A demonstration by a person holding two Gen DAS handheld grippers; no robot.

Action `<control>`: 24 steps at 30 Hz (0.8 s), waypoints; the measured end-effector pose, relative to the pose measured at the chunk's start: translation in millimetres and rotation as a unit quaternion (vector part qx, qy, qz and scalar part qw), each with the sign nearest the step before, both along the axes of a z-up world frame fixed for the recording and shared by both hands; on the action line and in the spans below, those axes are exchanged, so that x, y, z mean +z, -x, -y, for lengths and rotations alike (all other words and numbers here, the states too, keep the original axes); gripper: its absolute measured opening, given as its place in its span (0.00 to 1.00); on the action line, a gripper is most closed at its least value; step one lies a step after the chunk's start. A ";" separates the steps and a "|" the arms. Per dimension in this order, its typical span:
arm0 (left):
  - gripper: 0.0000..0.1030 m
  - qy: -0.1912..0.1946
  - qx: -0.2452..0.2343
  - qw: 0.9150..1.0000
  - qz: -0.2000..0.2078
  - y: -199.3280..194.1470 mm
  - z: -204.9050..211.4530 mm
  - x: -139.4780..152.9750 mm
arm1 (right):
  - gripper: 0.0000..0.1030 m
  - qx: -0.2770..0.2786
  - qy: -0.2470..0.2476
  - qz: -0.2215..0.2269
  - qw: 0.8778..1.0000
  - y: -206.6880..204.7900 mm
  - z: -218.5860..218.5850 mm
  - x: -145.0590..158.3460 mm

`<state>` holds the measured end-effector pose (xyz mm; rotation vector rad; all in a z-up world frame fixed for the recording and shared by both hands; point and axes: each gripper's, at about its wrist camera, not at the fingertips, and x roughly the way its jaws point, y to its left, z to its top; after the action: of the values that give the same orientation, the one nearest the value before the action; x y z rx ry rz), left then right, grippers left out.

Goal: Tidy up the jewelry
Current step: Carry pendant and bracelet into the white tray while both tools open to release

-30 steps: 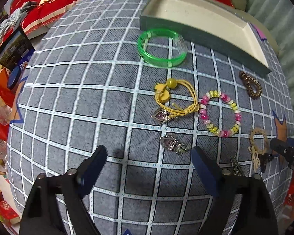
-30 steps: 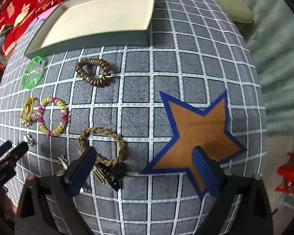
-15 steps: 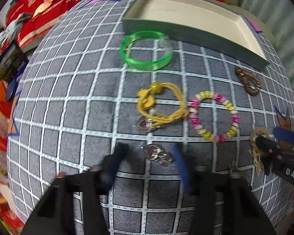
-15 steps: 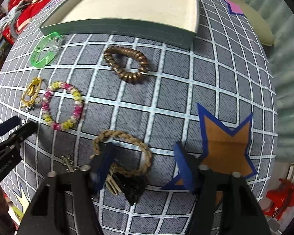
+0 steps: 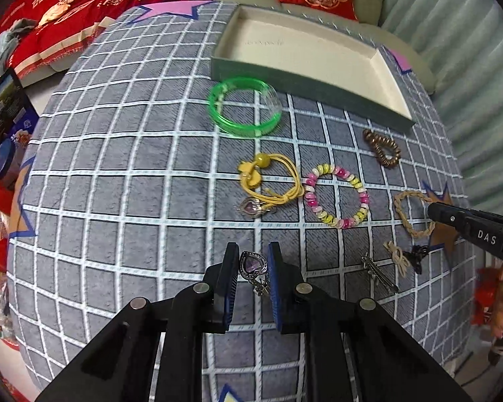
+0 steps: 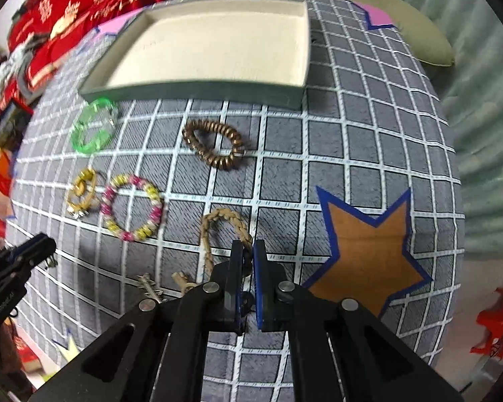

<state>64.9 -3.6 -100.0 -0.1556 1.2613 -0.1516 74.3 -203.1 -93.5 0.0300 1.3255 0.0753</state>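
Jewelry lies on a grey checked cloth in front of an empty, cream-lined tray [image 5: 305,83]. My left gripper [image 5: 253,251] points down with its jaws closing; both pads press on a silver heart pendant with a purple stone [image 5: 253,264]. My right gripper [image 6: 248,248] is shut on the near side of a tan braided bracelet [image 6: 224,217], which still lies on the cloth. In the left wrist view the right gripper [image 5: 436,209] shows at the bracelet [image 5: 412,214]. A second heart pendant [image 5: 251,207] rests by a yellow cord tie [image 5: 271,177].
A green bangle [image 5: 244,110] lies just before the tray. A pink-and-yellow beaded bracelet [image 5: 335,197], a brown spiral hair tie [image 5: 382,147], a silver clip [image 5: 379,271] and a black clip with a bow [image 5: 415,258] lie on the right. Red cushions crowd the far left.
Both grippers went from wide open to closed. The left one closed around the heart pendant. The right one shifted left over the braided bracelet and clamped it.
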 end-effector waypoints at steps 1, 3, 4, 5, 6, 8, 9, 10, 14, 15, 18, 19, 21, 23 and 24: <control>0.26 0.003 0.001 1.000 0.002 4.1 -8.4 3.3 | 0.06 -0.003 -0.004 0.001 1.000 3.0 2.7 4.9; 0.26 0.006 0.002 1.000 0.009 8.9 -17.0 10.1 | 0.06 -0.012 -0.014 0.006 1.000 4.4 2.7 13.7; 0.26 0.007 0.001 1.000 0.013 8.7 -18.9 13.5 | 0.06 -0.014 -0.017 0.008 1.000 4.6 3.3 20.6; 0.26 0.009 0.000 1.000 0.017 11.5 -23.2 16.7 | 0.06 -0.016 -0.021 0.012 1.000 4.4 3.9 23.0; 0.26 0.010 -0.003 1.000 0.022 12.9 -27.9 20.6 | 0.06 -0.018 -0.025 0.016 0.999 4.3 4.4 25.6; 0.26 0.011 -0.008 0.999 0.033 17.1 -34.3 29.4 | 0.06 -0.018 -0.032 0.024 0.999 2.8 15.5 30.2; 0.26 0.010 -0.012 0.999 0.040 14.3 -34.8 33.9 | 0.06 -0.017 -0.037 0.028 0.999 11.4 36.9 35.6; 0.26 0.009 -0.015 0.999 0.044 11.4 -34.4 37.9 | 0.06 -0.017 -0.040 0.032 0.999 14.2 44.6 39.5; 0.26 0.009 -0.022 0.998 0.061 -5.3 -30.0 52.7 | 0.06 -0.014 -0.057 0.045 0.997 -2.2 41.9 59.4; 0.26 0.009 -0.022 0.998 0.065 -11.2 -27.3 55.6 | 0.06 -0.013 -0.061 0.049 0.997 -9.4 38.8 63.1; 0.26 0.009 -0.016 0.997 0.072 -30.2 -20.7 61.9 | 0.06 -0.011 -0.073 0.055 0.996 -33.7 32.7 70.8; 0.26 0.009 -0.014 0.997 0.073 -37.4 -17.6 63.3 | 0.06 -0.011 -0.076 0.056 0.995 -42.4 34.5 71.6; 0.26 0.010 -0.012 0.997 0.077 -53.0 -11.3 65.8 | 0.06 -0.010 -0.083 0.058 0.995 -61.6 38.8 73.6; 0.26 0.007 -0.012 0.996 0.083 -70.4 -4.5 67.9 | 0.06 -0.006 -0.086 0.059 0.995 -77.3 41.6 73.6; 0.26 0.006 -0.012 0.996 0.085 -77.1 -1.8 68.2 | 0.06 -0.003 -0.088 0.059 0.994 -88.9 43.5 73.0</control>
<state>141.9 -1.8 -31.8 -0.1350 1.0928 -0.1887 163.2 -246.6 -20.5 0.1770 1.1969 0.1861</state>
